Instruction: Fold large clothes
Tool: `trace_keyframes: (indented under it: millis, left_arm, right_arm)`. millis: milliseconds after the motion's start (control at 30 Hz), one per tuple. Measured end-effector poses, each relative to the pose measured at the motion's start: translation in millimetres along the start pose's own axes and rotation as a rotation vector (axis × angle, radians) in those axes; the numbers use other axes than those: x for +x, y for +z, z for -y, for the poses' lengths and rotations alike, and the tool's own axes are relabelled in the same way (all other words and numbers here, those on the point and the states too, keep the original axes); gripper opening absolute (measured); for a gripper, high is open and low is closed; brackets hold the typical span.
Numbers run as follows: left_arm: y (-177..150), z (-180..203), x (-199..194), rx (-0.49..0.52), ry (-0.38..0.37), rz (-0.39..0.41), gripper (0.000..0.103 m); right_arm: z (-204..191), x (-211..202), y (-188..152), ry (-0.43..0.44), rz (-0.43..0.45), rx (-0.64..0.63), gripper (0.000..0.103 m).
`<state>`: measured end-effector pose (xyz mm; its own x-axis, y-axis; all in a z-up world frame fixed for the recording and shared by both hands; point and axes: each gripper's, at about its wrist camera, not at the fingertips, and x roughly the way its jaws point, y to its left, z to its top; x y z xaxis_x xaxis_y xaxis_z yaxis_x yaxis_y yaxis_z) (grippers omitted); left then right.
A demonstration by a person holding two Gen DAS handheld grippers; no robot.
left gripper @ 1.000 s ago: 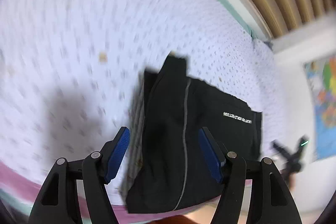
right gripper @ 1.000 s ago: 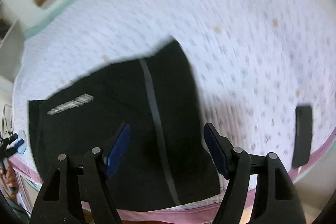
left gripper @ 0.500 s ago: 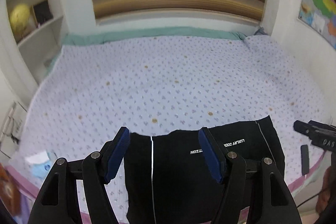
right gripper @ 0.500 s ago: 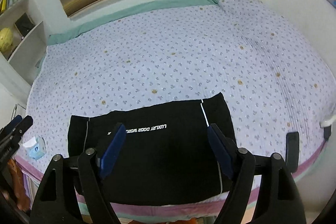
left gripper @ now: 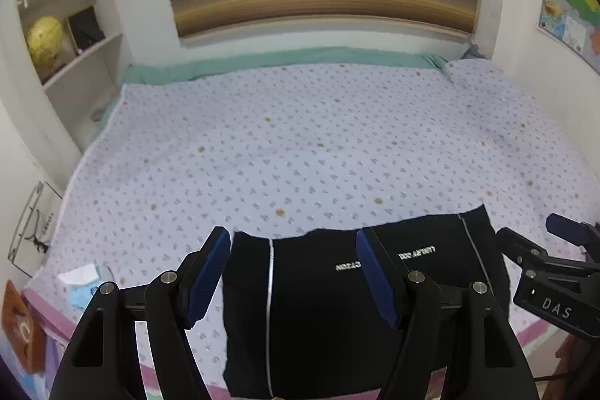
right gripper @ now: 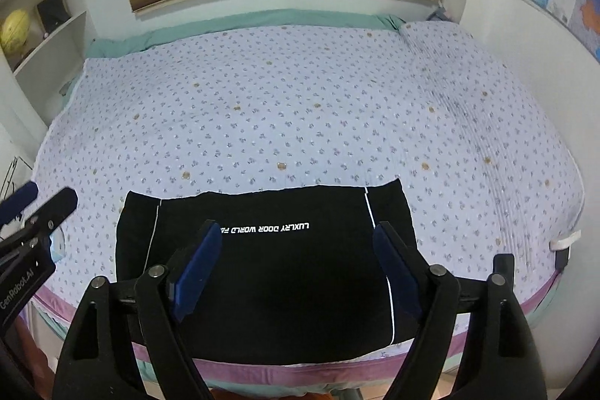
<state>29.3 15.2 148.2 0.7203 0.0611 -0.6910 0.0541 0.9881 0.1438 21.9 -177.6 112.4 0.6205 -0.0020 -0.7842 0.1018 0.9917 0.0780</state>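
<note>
garment: black clothing lay folded into a neat rectangle at the bed's near edge
left hand-held gripper: jaws apart, held nothing
right hand-held gripper: just opened wider, nothing between
left to do: looked pretty much finished

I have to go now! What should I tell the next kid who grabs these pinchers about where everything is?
Left gripper: open, empty, above the bed's near edge.
Right gripper: jaws just opened wider, nothing between them, also raised.
Black garment: folded into a flat rectangle with white lettering on top, at the near edge of the floral bedsheet, touched by neither gripper.
Done: garment folded and released.
Left: probably just a tidy-up if another fold is wanted; no other clothes are visible.
</note>
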Motion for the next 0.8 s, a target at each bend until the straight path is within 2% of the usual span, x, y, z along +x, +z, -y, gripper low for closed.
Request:
trace_keyframes:
  millis: [300, 600, 800]
  left_arm:
    - [-6, 9, 4, 0.026, 0.028, -0.009, 0.071]
    - [-8, 12, 24, 0.02, 0.007, -0.062, 0.071]
    - [-8, 11, 31, 0.011, -0.01, -0.081, 0.071]
  right_arm:
    - [-2, 12, -3, 0.023, -0.036, -0.002, 0.087]
    - [4, 30, -8, 0.019, -0.088, 0.015, 0.087]
    - [8, 31, -6, 0.009, -0.092, 0.036, 0.087]
